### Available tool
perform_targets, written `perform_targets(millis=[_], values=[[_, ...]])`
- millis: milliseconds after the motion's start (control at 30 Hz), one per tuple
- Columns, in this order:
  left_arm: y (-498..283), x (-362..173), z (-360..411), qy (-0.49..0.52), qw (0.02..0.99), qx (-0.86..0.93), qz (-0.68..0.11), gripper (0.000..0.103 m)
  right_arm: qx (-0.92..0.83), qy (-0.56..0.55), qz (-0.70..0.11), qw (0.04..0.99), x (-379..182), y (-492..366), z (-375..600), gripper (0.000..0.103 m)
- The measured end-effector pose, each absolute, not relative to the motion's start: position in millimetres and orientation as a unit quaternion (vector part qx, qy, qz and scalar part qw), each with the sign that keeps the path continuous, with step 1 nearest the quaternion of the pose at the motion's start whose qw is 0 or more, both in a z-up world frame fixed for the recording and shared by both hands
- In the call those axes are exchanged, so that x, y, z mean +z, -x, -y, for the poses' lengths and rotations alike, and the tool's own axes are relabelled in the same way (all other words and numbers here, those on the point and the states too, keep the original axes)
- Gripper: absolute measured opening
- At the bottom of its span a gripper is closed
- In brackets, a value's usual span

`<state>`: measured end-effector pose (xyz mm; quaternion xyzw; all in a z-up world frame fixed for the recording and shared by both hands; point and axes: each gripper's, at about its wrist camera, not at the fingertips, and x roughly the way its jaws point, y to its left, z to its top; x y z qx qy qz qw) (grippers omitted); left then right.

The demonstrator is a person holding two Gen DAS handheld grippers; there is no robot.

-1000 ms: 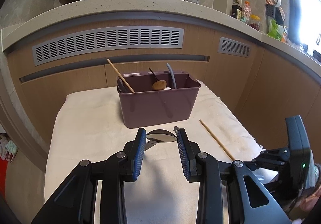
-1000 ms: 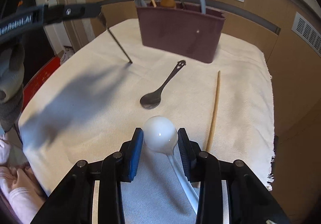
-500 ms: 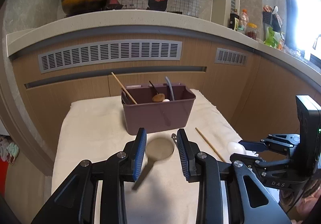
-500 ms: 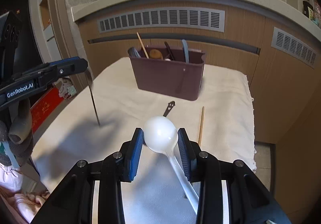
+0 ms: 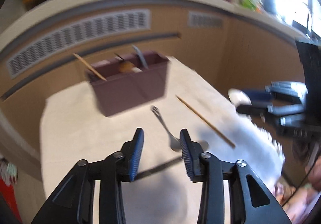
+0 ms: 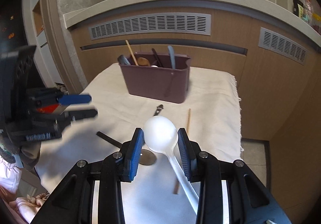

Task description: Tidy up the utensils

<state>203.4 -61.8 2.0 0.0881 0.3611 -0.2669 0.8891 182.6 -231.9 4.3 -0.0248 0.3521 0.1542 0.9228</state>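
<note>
The white ladle [image 6: 160, 133] sits between the blue pads of my right gripper [image 6: 160, 143], bowl forward and raised clear of the cloth-covered tabletop [image 6: 216, 103], its translucent handle running back and down to the right beneath the gripper. Straight ahead of that bowl, across the cloth, stands the maroon utensil bin [image 6: 158, 81], already holding several upright utensils; I judge that the coming move turns on this line, the ladle's long axis lying roughly along the gripper's pointing direction toward the bin, so the handle would have to be tipped downward to enter it. On the cloth between ladle and bin lies a dark metal spoon [image 5: 164, 125], its handle end with the cut-out pointing toward the bin and its bowl near my left gripper [image 5: 160, 143]. That gripper's jaws are opening, with nothing pinched between them; the spoon's bowl lies just beside and partly behind the right-hand pad [image 5: 186, 149]. A wooden chopstick [image 5: 204, 121] lies on the cloth to the right of the spoon, its long axis also running toward the bin. My left gripper is nearer the spoon; my right, nearer the chopstick, is occupied.
</note>
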Motion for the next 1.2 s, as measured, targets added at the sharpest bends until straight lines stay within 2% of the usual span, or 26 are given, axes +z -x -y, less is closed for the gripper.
perform_targets(millis=[67,267,400,600,733,767,800,1000,1200], values=[[-205,-13,78,-0.115,0.869,-0.295,-0.380,0.049,0.141,0.016,-0.359,0.922,0,-183,246,0.033],[-200,-59,133,-0.238,0.808,-0.342,-0.416,0.051,0.108,-0.012,-0.376,0.920,-11,-182,286,0.033],[-206,-77,152,-0.281,0.786,-0.342,-0.432,0.051,0.101,-0.026,-0.382,0.918,-17,-181,299,0.033],[-242,-85,155,-0.226,0.781,-0.329,-0.481,0.050,0.114,-0.047,-0.390,0.913,-22,-182,302,0.033],[-253,-82,136,-0.140,0.807,-0.298,-0.490,0.038,0.122,-0.064,-0.391,0.910,-23,-185,300,0.033],[-252,-80,132,-0.125,0.810,-0.296,-0.490,0.029,0.126,-0.068,-0.390,0.910,-22,-186,299,0.033],[-250,-76,121,-0.098,0.820,-0.289,-0.485,0.026,0.131,-0.072,-0.390,0.909,-22,-186,297,0.033],[-227,-52,73,-0.020,0.865,-0.247,-0.437,0.018,0.157,-0.058,-0.393,0.904,-22,-191,268,0.033],[-221,-59,51,-0.034,0.874,-0.193,-0.445,0.017,0.160,-0.024,-0.431,0.888,-51,-198,228,0.033]])
